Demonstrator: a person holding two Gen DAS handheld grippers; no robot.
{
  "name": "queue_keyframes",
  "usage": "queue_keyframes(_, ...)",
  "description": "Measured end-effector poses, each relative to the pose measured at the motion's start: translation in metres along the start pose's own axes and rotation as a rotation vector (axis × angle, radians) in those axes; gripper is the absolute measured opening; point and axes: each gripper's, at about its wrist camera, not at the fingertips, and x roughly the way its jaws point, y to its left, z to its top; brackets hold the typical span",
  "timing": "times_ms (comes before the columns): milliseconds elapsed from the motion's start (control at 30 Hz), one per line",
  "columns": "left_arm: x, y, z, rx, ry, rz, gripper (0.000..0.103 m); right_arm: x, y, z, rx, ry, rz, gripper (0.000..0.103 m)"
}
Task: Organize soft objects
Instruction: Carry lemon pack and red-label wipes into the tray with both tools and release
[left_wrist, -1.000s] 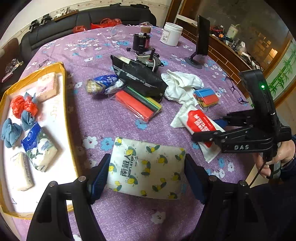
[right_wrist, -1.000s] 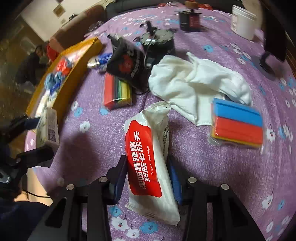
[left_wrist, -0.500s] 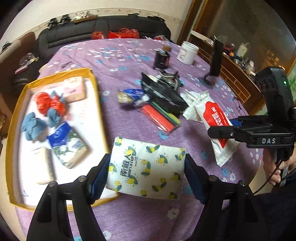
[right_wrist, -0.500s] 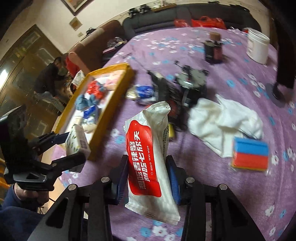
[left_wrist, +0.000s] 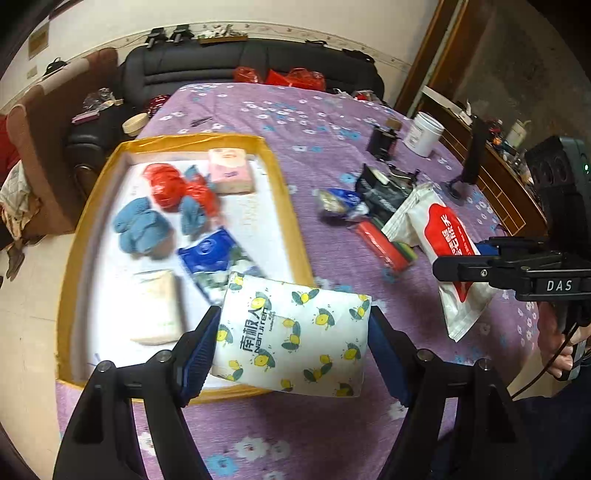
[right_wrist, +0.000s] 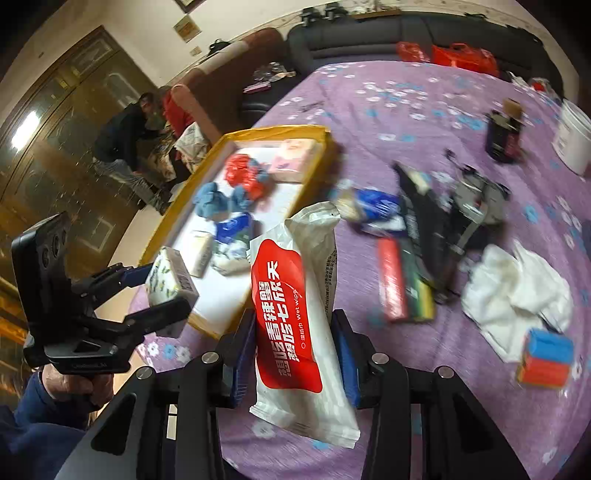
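Observation:
My left gripper (left_wrist: 291, 343) is shut on a white tissue pack with lemon print (left_wrist: 291, 332), held in the air over the near right corner of the yellow-rimmed tray (left_wrist: 284, 192). It also shows in the right wrist view (right_wrist: 170, 275). My right gripper (right_wrist: 291, 350) is shut on a red and white wet wipe pack (right_wrist: 291, 314), held above the purple cloth to the right of the tray; the pack shows in the left wrist view (left_wrist: 443, 243). The tray (right_wrist: 280, 130) holds blue gloves (left_wrist: 142, 229), a red bag (left_wrist: 173, 186), a pink pack (left_wrist: 231, 170) and other tissue packs.
On the purple flowered tablecloth (right_wrist: 406, 96) lie a white cloth (right_wrist: 517, 284), a red and green block pack (right_wrist: 404, 284), a blue and red block pack (right_wrist: 545, 356), a black bag (right_wrist: 424, 218), a blue snack bag (right_wrist: 369, 205) and a white jar (right_wrist: 574, 140). A black sofa (left_wrist: 240, 70) stands behind.
Both grippers have lifted higher and swung left toward the tray, each keeping its pack. The lemon tissue pack now hangs over the tray's near corner.

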Motion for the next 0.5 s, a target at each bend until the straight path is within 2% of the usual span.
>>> queue_keyframes(267,-0.01,0.038,0.005,-0.019,-0.01,0.037,0.076,0.03,0.033,0.03,-0.013,0.017,0.027,0.044)
queue_keyframes(500,-0.003,0.076,0.033,-0.006,-0.004,0.057,0.076,0.057,0.052,0.058,0.017,0.019,0.021,0.044)
